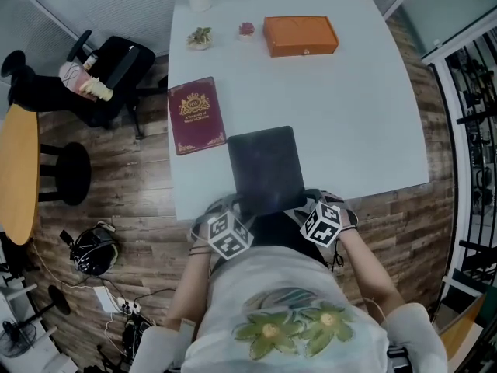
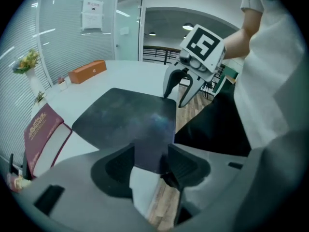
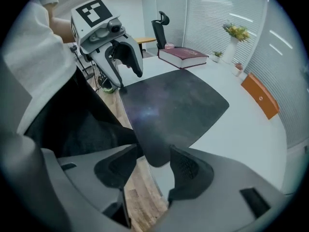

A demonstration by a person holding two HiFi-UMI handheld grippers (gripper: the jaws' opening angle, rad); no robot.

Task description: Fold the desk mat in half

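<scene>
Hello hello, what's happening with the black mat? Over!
Left gripper open, right gripper open, a mat corner between each pair of jaws. Desk mat flat at the table near edge. Red book beside it.

We looked down on a white table (image 1: pixel 373 115) that stood on a brown wood-plank floor (image 1: pixel 140 208). To its left were a black office chair (image 1: pixel 116 64), a round black stool (image 1: pixel 71 173) and the edge of a round wooden table (image 1: pixel 17 169). Cables (image 1: pixel 128 311) lay on the floor. Slatted blinds (image 2: pixel 67 47) lined the glass wall, a black railing (image 1: pixel 474 107) ran along the right, and ceiling lights (image 2: pixel 188 27) glowed.
</scene>
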